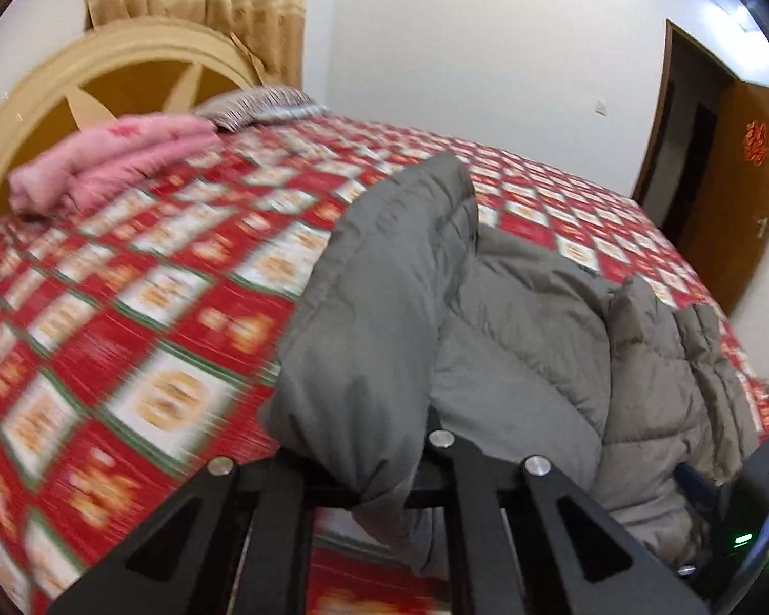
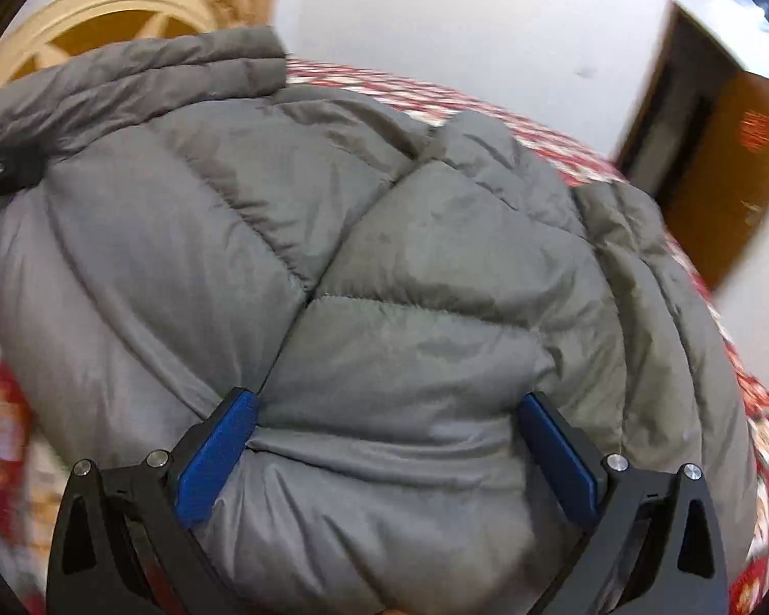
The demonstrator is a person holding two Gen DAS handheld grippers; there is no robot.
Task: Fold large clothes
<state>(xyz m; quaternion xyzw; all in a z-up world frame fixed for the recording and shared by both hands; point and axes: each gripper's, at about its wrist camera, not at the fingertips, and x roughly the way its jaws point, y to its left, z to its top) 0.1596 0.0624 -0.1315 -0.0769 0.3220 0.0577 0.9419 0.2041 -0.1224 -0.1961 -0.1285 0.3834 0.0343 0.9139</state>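
On the bed's red checked patterned cover (image 1: 128,318), the puffy grey quilted jacket (image 2: 384,256) bulges between the right gripper's (image 2: 384,441) wide-spread blue pads pressing its sides, while the left gripper (image 1: 384,466) is clamped on a raised fold.

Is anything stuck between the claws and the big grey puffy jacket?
No. The left claw is pinched shut on the jacket, and the right claw has puffy fabric bulging between its blue pads.
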